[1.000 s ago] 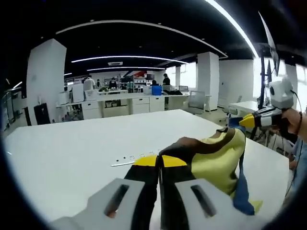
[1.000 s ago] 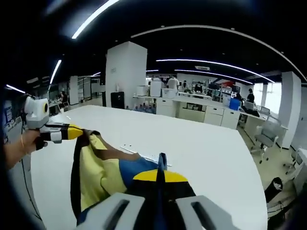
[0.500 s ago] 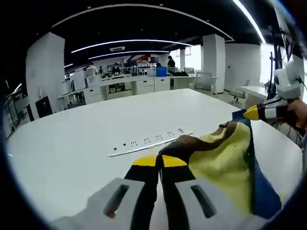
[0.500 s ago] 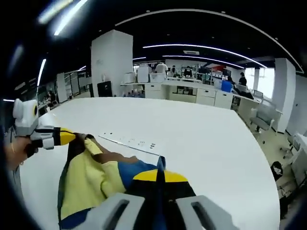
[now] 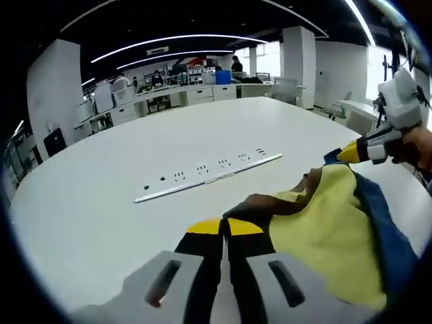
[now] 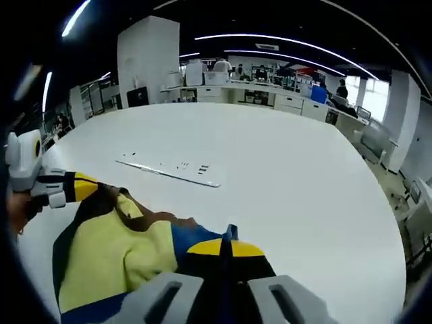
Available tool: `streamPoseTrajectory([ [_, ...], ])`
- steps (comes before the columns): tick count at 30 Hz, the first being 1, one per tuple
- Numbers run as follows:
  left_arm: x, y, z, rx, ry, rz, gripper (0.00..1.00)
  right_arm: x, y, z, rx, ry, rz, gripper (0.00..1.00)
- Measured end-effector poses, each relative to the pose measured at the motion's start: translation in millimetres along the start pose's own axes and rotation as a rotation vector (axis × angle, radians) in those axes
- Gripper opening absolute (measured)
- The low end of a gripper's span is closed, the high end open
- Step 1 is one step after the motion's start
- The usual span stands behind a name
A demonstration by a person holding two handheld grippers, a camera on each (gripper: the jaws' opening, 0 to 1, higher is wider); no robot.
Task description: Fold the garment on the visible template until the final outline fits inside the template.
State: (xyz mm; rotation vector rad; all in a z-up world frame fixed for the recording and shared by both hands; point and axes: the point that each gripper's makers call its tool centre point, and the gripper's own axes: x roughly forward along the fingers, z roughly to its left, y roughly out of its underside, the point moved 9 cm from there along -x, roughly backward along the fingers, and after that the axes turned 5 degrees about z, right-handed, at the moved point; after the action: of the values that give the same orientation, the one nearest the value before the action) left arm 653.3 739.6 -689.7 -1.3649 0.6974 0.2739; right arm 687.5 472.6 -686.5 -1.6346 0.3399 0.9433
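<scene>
Garment (image 5: 324,229): lowered toward the white table (image 5: 101,202) since a second ago, now spread flatter between the left gripper (image 5: 225,228) and right gripper (image 6: 225,248).

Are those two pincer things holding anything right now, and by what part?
Yes, both are shut on the garment: the left gripper pinches a dark brown edge, the right gripper a blue edge, the cloth stretched between them.

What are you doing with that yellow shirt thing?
A person is holding up a yellow, blue and brown garment above a big white table, one corner pinched in each tool. The left gripper and the right gripper are both shut on the cloth, stretched between them. A long white strip lies on the table beyond it.
</scene>
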Motion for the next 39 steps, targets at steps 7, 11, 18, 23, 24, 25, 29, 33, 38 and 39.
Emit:
streamPoseTrajectory([
  [7,11.5,2.8,6.6,0.015,-0.025,0.026,0.0,15.2,7.2,-2.9,0.041,0.008,0.031,0.0],
  [11,11.2,3.2,6.6,0.01,-0.021,0.03,0.07,16.2,7.9,-2.0,0.031,0.018,0.033,0.02],
  [18,0.0,-4.5,7.2,-0.004,-0.02,-0.011,0.37,5.3,4.1,-3.0,0.036,-0.005,0.023,0.29],
  [23,-16.9,-13.4,2.8,0.005,0.003,-0.048,0.57,-11.4,-0.6,-3.3,0.013,-0.034,-0.002,0.5],
  [24,-21.3,-14.7,0.8,0.012,0.019,-0.057,0.59,-17.3,-1.0,-3.0,0.011,-0.045,-0.008,0.54],
  [25,-23.9,-15.8,-1.2,0.022,0.04,-0.067,0.63,-20.7,-1.4,-2.5,0.018,-0.05,-0.012,0.57],
  [29,-40.9,-17.8,-3.8,0.05,0.054,-0.072,0.72,-36.4,-2.1,5.5,0.014,-0.095,-0.014,0.72],
  [33,-56.3,-18.8,-5.9,0.041,0.082,-0.089,0.76,-53.4,1.4,19.0,-0.006,-0.169,-0.017,0.81],
  [38,-75.4,-10.6,-10.8,0.064,0.115,-0.088,0.81,-76.5,10.1,36.3,-0.062,-0.243,-0.019,0.86],
  [39,-80.3,-7.5,-12.0,0.07,0.126,-0.092,0.83,-81.8,13.4,40.9,-0.068,-0.275,-0.019,0.87],
])
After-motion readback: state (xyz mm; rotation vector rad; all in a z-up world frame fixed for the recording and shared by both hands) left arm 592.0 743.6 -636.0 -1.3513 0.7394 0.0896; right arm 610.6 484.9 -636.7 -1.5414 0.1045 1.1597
